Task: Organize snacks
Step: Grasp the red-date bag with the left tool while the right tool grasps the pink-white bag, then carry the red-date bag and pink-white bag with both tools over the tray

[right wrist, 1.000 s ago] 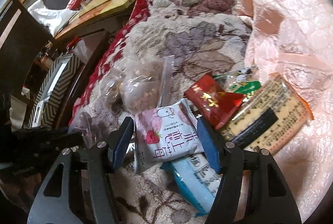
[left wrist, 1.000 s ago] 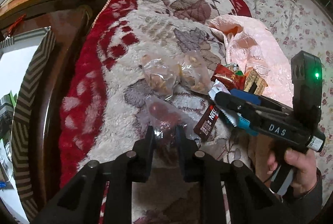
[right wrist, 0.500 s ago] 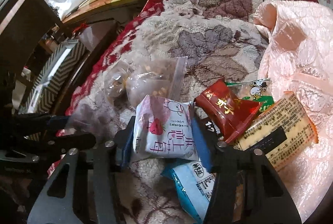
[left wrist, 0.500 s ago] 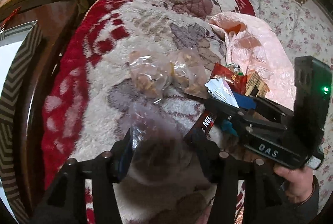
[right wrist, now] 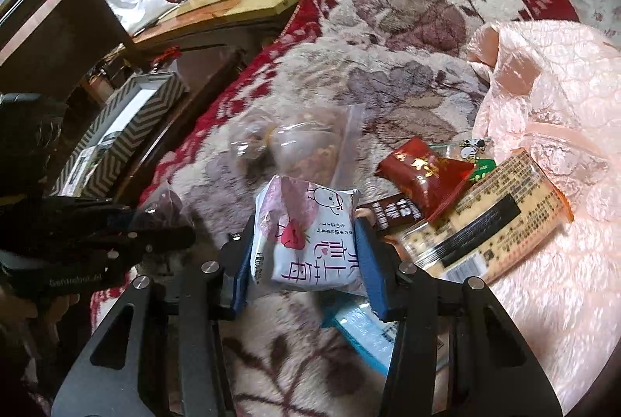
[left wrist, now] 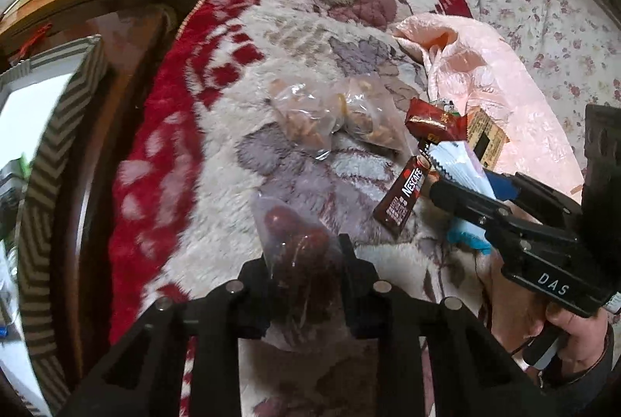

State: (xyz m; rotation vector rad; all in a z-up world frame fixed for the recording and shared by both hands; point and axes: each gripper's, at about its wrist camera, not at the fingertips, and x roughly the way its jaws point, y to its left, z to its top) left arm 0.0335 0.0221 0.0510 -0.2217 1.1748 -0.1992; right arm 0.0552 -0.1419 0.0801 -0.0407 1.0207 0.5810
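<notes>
Clear bag of red dates [left wrist: 299,250] is pinched between closing left gripper [left wrist: 304,254] jaws; strawberry snack packet [right wrist: 306,234] is clamped between closing right gripper [right wrist: 306,254] pads, above blanket [right wrist: 388,75].

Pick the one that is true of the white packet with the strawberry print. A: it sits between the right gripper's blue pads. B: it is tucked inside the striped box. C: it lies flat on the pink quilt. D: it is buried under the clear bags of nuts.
A: in the right wrist view the white strawberry packet sits between the blue pads of the right gripper, whose jaws are closing on it.
</notes>
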